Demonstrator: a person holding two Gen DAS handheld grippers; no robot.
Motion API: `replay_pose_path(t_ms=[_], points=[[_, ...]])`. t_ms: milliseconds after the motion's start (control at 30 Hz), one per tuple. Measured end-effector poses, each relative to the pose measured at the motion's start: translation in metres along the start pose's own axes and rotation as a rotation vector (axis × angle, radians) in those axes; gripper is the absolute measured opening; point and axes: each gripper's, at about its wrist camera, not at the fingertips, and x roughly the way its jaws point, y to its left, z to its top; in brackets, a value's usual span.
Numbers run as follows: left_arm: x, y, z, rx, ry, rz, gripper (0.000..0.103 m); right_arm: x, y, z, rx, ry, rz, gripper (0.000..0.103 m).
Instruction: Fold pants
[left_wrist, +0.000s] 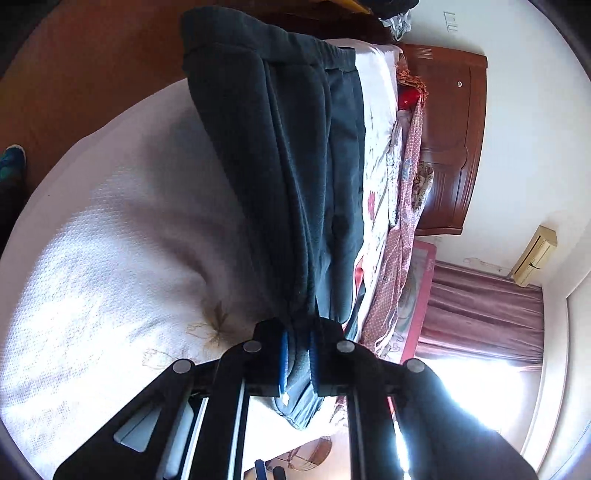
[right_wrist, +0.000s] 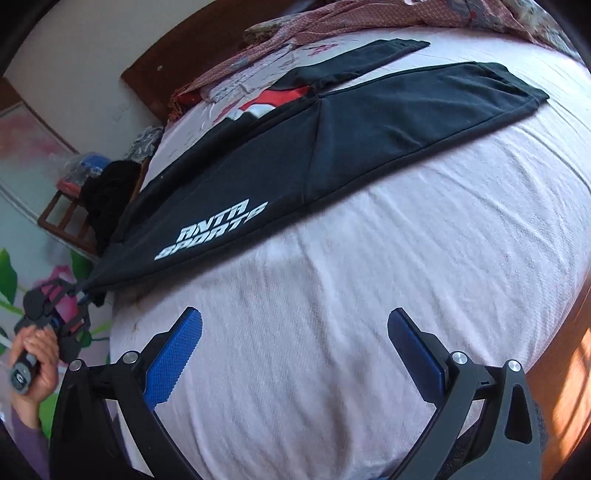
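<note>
The black pants with a white "ANTA SPORTS" print lie stretched across the white bedspread. My left gripper is shut on a bunched end of the pants, which run away from it toward the elastic waistband. The left gripper also shows in the right wrist view, pinching that end at the bed's left edge. My right gripper is open and empty, above bare bedspread in front of the pants.
A second dark garment lies behind the pants. Patterned bedding is piled at the far side. A wooden headboard and curtains stand beyond the bed. A small table with clutter is at left.
</note>
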Motion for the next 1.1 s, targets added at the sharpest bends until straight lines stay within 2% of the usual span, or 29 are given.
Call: replay_pose_path(t_ms=[100,167,233,267,400,467,500,533,600,667,767,800,833,867,967,1100], points=[[0.002,-0.026,0.0,0.038,0.003,-0.018,0.008,0.008,-0.036,0.037,0.192,0.025,0.124,0.1],[0.003,-0.042,0.0,0.072,0.003,-0.03,0.008,0.023,-0.052,0.052,0.308,0.067,0.239,0.1],[0.005,-0.055,0.0,0.093,0.005,-0.036,0.008,0.039,-0.063,0.056,0.448,0.102,0.419,0.1],[0.008,-0.062,0.001,0.1,0.007,-0.037,0.008,0.047,-0.063,0.056,0.489,0.121,0.478,0.1],[0.01,-0.074,0.001,0.118,0.01,-0.038,0.008,0.062,-0.049,0.053,0.566,0.132,0.564,0.1],[0.009,-0.078,0.0,0.13,0.011,-0.038,0.008,0.063,-0.038,0.055,0.554,0.102,0.528,0.099],[0.009,-0.08,0.0,0.135,0.013,-0.037,0.008,0.065,-0.033,0.054,0.552,0.094,0.523,0.091],[0.008,-0.081,-0.001,0.137,0.015,-0.037,0.008,0.069,-0.033,0.056,0.571,0.103,0.515,0.078],[0.011,-0.085,0.001,0.138,0.016,-0.039,0.008,0.08,-0.03,0.054,0.589,0.145,0.461,0.067],[0.011,-0.085,0.001,0.13,0.02,-0.047,0.008,0.085,-0.029,0.054,0.594,0.161,0.402,0.061],[0.013,-0.085,0.002,0.138,0.021,-0.05,0.008,0.087,-0.032,0.055,0.656,0.093,0.422,0.054],[0.013,-0.084,0.002,0.142,0.021,-0.05,0.008,0.087,-0.031,0.056,0.661,0.071,0.412,0.04],[0.013,-0.082,0.002,0.146,0.02,-0.053,0.008,0.088,-0.032,0.059,0.645,0.058,0.395,0.021],[0.011,-0.079,0.002,0.148,0.016,-0.06,0.008,0.089,-0.032,0.06,0.639,0.04,0.404,0.014],[0.006,-0.073,-0.001,0.167,-0.011,-0.086,0.008,0.076,-0.028,0.062,0.551,0.009,0.426,0.011],[-0.013,-0.055,-0.018,0.182,-0.062,-0.135,0.008,0.035,-0.027,0.063,0.423,0.012,0.478,0.011]])
